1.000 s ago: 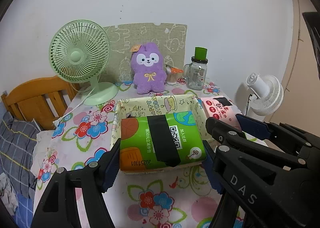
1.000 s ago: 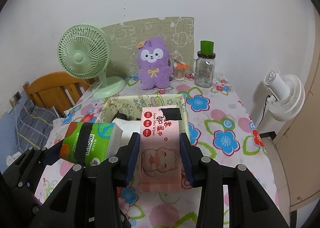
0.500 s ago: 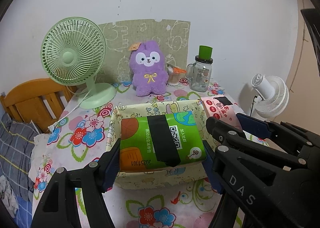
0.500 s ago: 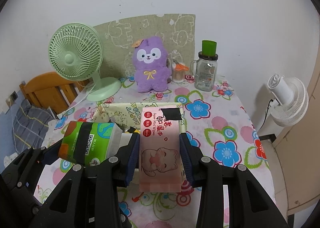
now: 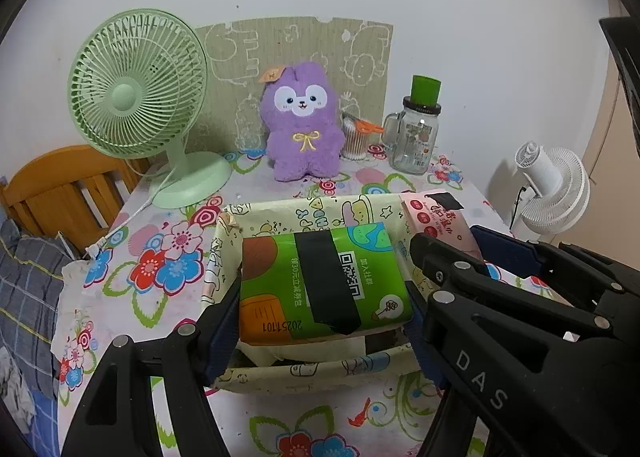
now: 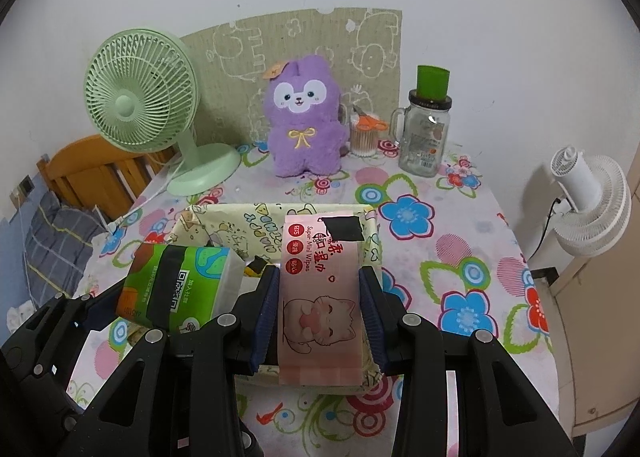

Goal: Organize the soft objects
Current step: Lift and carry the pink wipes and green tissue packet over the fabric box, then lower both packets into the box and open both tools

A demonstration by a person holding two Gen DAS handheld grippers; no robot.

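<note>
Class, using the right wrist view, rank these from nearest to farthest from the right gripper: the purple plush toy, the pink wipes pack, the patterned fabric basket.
1. Pink wipes pack: clamped between the fingers of the right gripper.
2. Patterned fabric basket: just beyond and beneath the pack, mid-table.
3. Purple plush toy: at the table's back, before the wall.

The green tissue pack (image 5: 320, 281) and pink wipes pack (image 6: 320, 297) hide most of the box's (image 5: 304, 373) inside.
</note>
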